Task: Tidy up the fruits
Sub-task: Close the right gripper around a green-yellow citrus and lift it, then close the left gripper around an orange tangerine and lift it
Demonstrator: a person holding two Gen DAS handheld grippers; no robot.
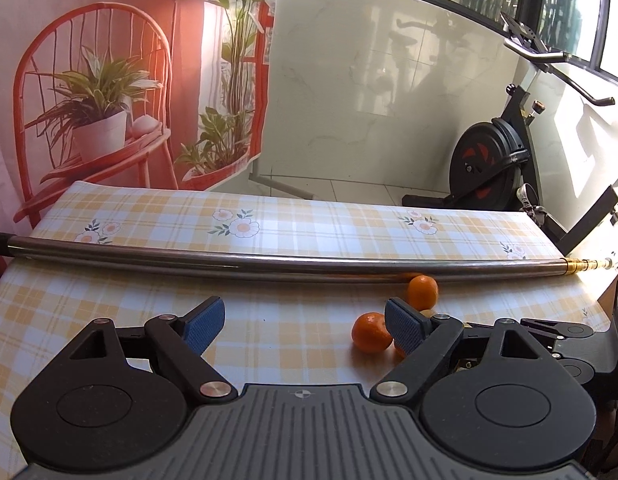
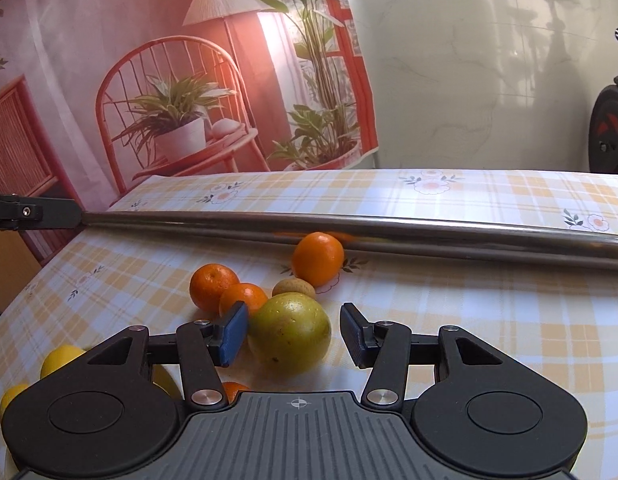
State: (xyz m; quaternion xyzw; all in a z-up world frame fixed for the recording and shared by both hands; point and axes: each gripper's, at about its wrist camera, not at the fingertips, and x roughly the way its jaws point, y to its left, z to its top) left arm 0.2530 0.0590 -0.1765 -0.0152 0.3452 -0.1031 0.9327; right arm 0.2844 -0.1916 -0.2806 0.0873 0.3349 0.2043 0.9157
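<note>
Pick-up step under way. Your right gripper (image 2: 292,334) spread around yellow-green fruit (image 2: 289,334) on checked table (image 2: 489,320), pads not yet pressing. Left gripper (image 1: 305,322) wide, empty, beside oranges (image 1: 371,332). Next: centre fruit, squeeze gently, lift.

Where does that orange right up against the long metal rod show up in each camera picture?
Left wrist view: orange, right of centre, just below the metal rod.
Right wrist view: same orange, centre, just below the rod.
Shared landmark: the rod lying across the table.
</note>
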